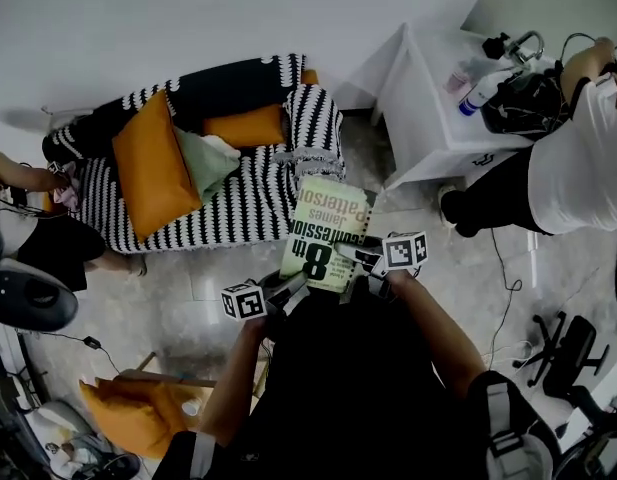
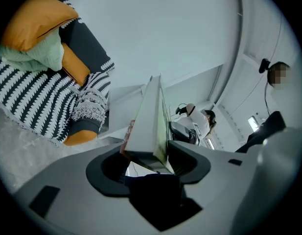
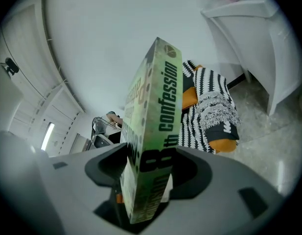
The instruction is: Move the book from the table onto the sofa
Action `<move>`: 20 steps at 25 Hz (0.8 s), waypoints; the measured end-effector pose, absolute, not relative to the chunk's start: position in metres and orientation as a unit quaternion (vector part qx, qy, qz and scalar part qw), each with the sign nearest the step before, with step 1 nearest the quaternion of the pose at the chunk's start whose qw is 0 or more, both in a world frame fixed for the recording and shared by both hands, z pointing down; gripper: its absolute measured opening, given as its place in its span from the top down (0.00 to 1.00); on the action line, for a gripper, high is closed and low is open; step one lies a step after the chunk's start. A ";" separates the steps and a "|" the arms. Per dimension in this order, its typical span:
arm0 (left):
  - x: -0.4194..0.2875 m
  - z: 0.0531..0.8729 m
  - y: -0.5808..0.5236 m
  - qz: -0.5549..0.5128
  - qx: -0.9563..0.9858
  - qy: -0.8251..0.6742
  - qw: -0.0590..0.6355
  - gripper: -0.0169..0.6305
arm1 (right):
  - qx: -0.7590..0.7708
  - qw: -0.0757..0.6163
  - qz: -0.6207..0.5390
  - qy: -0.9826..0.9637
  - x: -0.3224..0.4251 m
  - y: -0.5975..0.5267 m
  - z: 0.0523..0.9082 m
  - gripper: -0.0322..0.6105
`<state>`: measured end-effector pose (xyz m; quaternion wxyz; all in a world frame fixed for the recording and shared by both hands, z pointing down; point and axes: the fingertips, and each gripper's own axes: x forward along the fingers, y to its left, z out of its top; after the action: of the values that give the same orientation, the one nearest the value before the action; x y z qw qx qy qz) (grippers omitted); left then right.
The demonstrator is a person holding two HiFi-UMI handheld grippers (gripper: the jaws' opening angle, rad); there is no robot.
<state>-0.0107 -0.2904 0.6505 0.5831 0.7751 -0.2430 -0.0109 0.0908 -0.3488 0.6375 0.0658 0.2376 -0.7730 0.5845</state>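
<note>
Between the left claw's (image 2: 148, 161) jaws stands one end of the book (image 1: 324, 230), and the pads seem to press both its faces, though the wide lens makes that contact hard to judge. The right claw (image 3: 148, 173) is clamped on the same book, whose green spine faces that claw's camera. Both claws hold the book in the air above the floor (image 1: 188, 288), near the front corner of the striped sofa (image 1: 238, 203) with its orange cushions (image 1: 153, 163), and well apart from the white surface (image 1: 428, 118) at the right.
</note>
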 end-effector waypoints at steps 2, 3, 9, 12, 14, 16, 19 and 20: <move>-0.015 0.653 -0.292 -0.001 0.776 -0.242 0.583 0.60 | 0.238 0.064 0.586 -0.772 0.086 -0.351 0.640 0.57; -0.017 0.655 -0.294 0.004 0.775 -0.242 0.583 0.60 | 0.239 0.064 0.587 -0.771 0.084 -0.353 0.642 0.57; -0.019 0.661 -0.306 0.012 0.770 -0.244 0.590 0.59 | 0.238 0.067 0.595 -0.765 0.080 -0.370 0.652 0.57; -0.017 0.667 -0.309 0.023 0.767 -0.243 0.593 0.58 | 0.232 0.070 0.604 -0.759 0.079 -0.377 0.661 0.57; -0.017 0.673 -0.314 0.031 0.765 -0.247 0.594 0.58 | 0.227 0.074 0.613 -0.753 0.079 -0.383 0.669 0.56; -0.017 0.679 -0.322 0.037 0.760 -0.251 0.599 0.58 | 0.223 0.083 0.618 -0.749 0.078 -0.392 0.676 0.56; -0.015 0.688 -0.339 0.044 0.750 -0.253 0.610 0.58 | 0.218 0.100 0.619 -0.747 0.078 -0.412 0.685 0.55; -0.014 0.693 -0.345 0.047 0.747 -0.252 0.613 0.57 | 0.217 0.105 0.619 -0.747 0.078 -0.419 0.689 0.55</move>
<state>-0.0142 -0.3445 0.6929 0.6133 0.7470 -0.2522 0.0467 0.0785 -0.4188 0.6888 0.1050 0.2167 -0.7474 0.6192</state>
